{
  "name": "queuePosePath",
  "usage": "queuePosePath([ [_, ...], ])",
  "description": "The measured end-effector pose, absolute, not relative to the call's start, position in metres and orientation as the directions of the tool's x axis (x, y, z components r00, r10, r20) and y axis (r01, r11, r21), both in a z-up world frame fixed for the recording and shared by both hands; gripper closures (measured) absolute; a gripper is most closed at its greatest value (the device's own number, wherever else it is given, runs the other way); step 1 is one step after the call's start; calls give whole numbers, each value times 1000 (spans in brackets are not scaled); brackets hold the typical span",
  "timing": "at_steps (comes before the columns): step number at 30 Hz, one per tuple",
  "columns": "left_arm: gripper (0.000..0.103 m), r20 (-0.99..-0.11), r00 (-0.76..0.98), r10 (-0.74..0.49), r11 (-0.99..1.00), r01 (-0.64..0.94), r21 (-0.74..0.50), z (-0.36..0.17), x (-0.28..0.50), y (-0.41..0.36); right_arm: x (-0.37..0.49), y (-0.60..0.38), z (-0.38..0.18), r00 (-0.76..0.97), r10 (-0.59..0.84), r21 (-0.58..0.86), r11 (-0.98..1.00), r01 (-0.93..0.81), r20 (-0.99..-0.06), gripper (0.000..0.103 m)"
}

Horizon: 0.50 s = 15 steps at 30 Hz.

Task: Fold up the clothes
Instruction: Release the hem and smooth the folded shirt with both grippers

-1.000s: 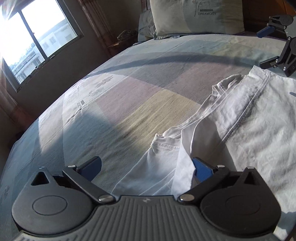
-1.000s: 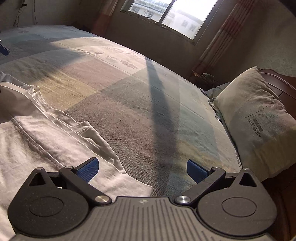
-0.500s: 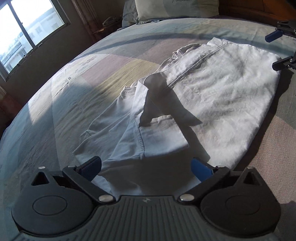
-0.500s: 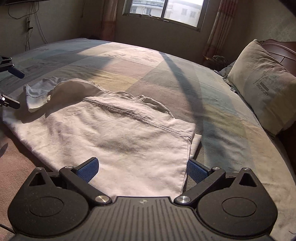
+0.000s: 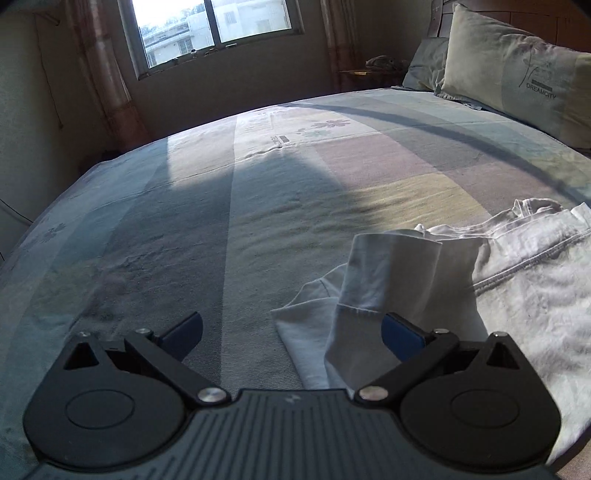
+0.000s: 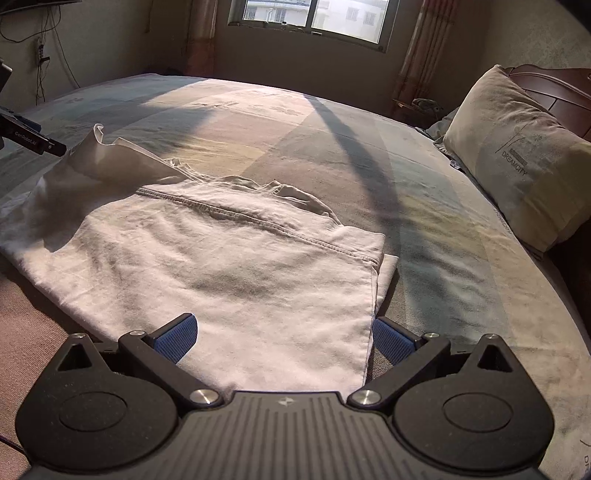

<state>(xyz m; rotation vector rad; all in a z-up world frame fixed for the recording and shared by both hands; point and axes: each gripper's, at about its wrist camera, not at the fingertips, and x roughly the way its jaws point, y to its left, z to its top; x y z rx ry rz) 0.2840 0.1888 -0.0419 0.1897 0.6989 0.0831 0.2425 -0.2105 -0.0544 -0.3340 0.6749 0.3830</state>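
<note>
A white shirt (image 6: 229, 266) lies folded flat on the bed, its stitched seam running across the top. My right gripper (image 6: 284, 339) is open just above the shirt's near right corner, and cloth lies between its blue fingertips. One sleeve (image 5: 384, 273) rises in a loose hump at the shirt's left end. My left gripper (image 5: 293, 332) is open there, and the sleeve's cuff hangs against its right finger (image 5: 402, 334). The right wrist view shows the left gripper's finger (image 6: 33, 142) at the far left beside the raised sleeve (image 6: 99, 162).
A patchwork bedspread (image 5: 258, 206) covers the wide bed. Pillows (image 6: 517, 155) lean on the wooden headboard (image 6: 546, 85) at the right. A window (image 5: 218, 29) with curtains faces the far side. A bedside table (image 5: 369, 74) holds small items.
The left gripper has swung left and come down close to the sleeve, so its view now faces the window. The sleeve stands higher. The right gripper has edged nearer to the shirt's corner.
</note>
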Motion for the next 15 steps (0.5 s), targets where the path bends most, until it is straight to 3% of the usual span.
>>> queuePosePath([
  [3, 1, -630, 771, 95, 977, 51, 209, -41, 269, 176, 241, -207, -59, 706, 235, -178, 871, -458, -668, 0],
  [11, 1, -690, 684, -237, 968, 229, -105, -63, 250, 163, 234, -195, -57, 696, 278, -144, 864, -482, -662, 0],
  [15, 1, -795, 580, -179, 981, 164, -101, -94, 220, 168, 229, -199, -59, 689, 281, -139, 863, -486, -668, 0],
])
